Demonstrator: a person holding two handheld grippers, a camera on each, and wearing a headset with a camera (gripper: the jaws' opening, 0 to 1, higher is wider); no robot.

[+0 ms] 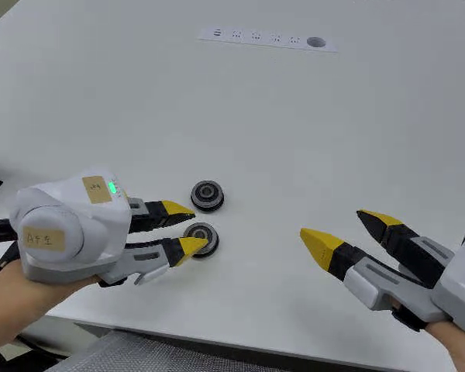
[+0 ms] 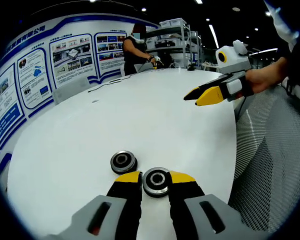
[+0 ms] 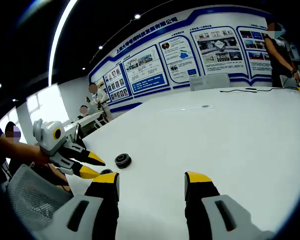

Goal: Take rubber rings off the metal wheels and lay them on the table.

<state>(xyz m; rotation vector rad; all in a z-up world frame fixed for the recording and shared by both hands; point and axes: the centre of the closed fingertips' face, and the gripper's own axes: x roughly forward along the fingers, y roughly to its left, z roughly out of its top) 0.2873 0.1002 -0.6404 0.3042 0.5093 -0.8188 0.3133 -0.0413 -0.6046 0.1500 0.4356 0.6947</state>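
My left gripper [image 1: 195,227] straddles the near wheel [image 1: 201,239] on the surface [image 1: 294,116]. Its jaws are partly open at the rim, and I cannot tell whether they pinch. A second wheel [image 1: 208,195] sits just beside it at 12 o'clock. At 3 o'clock my right gripper [image 1: 337,225] hangs wide open and empty. The metal is likely heavy and stiff, and the rubber ring [image 1: 214,232] stretchy, so I'd hook its outer edge.

My left gripper [image 1: 187,227] sits low at the near left, pointing right, its yellow-tipped jaws parted only a little. My right gripper [image 1: 342,229] is at the near right, angled far and left toward the other, jaws spread wide. My left hand [image 1: 12,291] holds its gripper from underneath. The two grippers are well apart.
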